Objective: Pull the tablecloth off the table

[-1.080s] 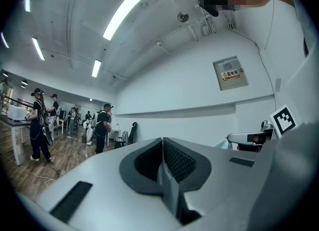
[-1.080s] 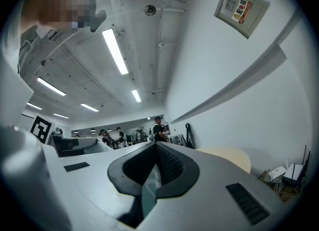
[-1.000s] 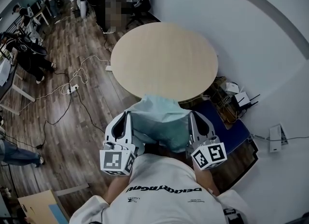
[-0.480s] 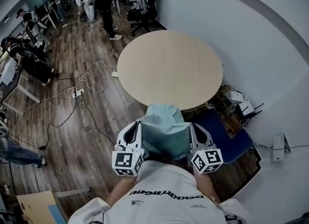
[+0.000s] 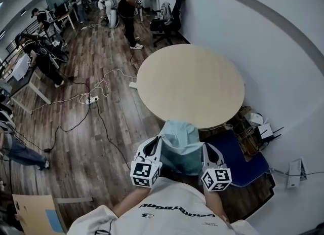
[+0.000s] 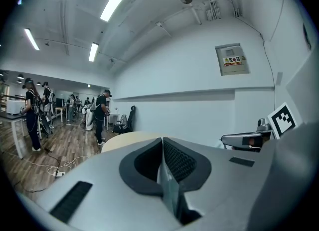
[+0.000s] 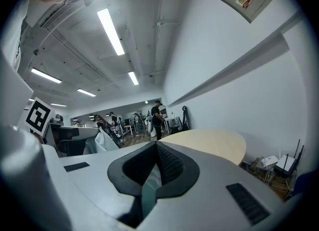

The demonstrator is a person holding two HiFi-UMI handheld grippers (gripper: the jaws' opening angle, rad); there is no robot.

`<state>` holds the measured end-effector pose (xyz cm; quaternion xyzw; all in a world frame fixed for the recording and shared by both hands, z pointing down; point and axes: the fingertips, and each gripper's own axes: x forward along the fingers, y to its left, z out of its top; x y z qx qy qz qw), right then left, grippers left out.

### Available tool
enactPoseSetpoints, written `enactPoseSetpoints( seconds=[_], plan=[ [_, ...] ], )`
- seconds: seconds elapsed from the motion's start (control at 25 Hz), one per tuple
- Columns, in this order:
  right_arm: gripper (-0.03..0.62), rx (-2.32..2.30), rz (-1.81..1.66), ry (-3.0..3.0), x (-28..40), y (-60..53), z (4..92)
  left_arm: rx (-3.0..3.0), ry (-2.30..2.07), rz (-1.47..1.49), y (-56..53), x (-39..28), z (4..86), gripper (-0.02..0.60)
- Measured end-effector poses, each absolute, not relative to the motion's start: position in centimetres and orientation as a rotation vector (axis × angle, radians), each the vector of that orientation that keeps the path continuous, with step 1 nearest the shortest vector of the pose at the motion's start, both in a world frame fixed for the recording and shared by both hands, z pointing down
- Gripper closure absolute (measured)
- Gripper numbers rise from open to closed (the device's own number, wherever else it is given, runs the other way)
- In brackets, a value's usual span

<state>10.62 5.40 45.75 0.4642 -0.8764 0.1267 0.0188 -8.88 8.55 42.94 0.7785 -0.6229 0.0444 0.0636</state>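
While the desk stands bare, I have the tablecloth bunched just off its near edge, clamped in both tongs.

The left tongs and the right tongs are each closed on what looks like only a thin fold of the teal cloth. My worry is a slip: if one side lets go, the bundle would likely swing and drop to the floor on the near side of the desk. A loose tail could also catch that edge. The cloth's lower end is cut off by my own shoulders in the head view. Each gripper view shows just a sliver between the pads, so I cannot judge how deep either bite is.
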Motion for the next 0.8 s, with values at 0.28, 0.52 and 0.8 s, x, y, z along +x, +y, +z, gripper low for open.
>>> enactPoseSetpoints(
  seconds=[0.28, 0.52, 0.8],
  plan=[
    [0.562, 1.438, 0.415, -2.696, 10.3, 5.2, 46.9, 2.342, -1.863, 0.159, 8.7, -8.9, 44.4, 0.563],
    [0.562, 1.445, 0.427, -2.677, 10.4, 5.4, 47.7, 2.342, -1.848, 0.173, 9.0, -8.7, 45.5, 0.563],
    [0.562, 1.455, 0.431, -2.669, 10.4, 5.4, 48.1, 2.356, -1.835, 0.19, 9.0, -8.6, 46.0, 0.563]
  ],
)
